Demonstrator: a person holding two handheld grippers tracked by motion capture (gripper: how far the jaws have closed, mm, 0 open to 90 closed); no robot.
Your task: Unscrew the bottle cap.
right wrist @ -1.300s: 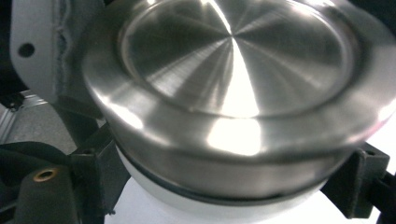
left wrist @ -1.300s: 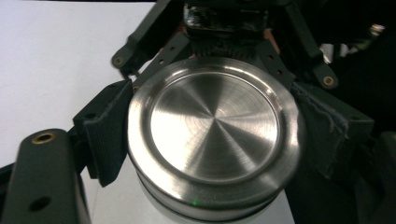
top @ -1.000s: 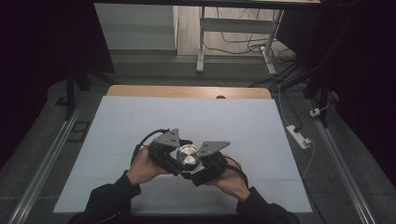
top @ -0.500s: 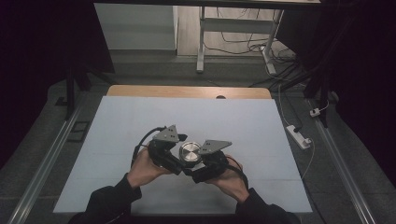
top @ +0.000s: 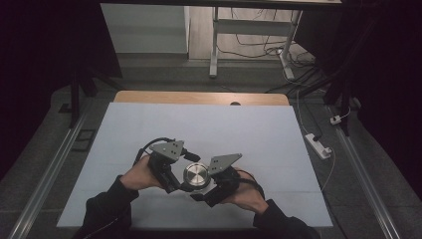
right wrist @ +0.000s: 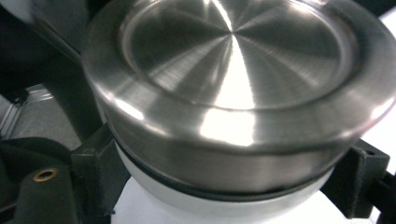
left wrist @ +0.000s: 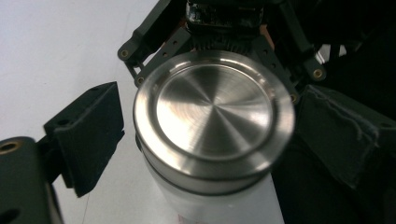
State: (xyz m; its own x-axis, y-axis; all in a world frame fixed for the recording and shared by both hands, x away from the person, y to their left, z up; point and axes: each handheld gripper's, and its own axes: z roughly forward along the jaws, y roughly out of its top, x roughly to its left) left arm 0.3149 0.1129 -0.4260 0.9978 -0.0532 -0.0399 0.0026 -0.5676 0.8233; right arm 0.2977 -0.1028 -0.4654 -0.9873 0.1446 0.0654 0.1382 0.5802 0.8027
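Note:
A white bottle [right wrist: 219,210] with a brushed-steel lid [top: 195,174] stands upright on the white table mat [top: 209,124], near its front edge. My right gripper [right wrist: 224,186] is shut on the white body just below the lid [right wrist: 233,79], one black jaw on each side. My left gripper [left wrist: 215,140] straddles the lid [left wrist: 212,116]. Its jaws have just been closing, and its left pad [left wrist: 88,140] still stands a small gap off the rim. In the high view the left gripper [top: 183,173] and right gripper [top: 206,182] meet at the bottle from either side.
The mat's front edge lies just below the person's hands [top: 249,191]. A wooden strip [top: 199,97] borders the table's far side. A power strip [top: 318,145] and cables lie on the floor to the right. Metal rails [top: 45,174] run along both sides.
My left gripper drew back slightly from the lid and has come in around it again. The right gripper and the bottle have stayed put.

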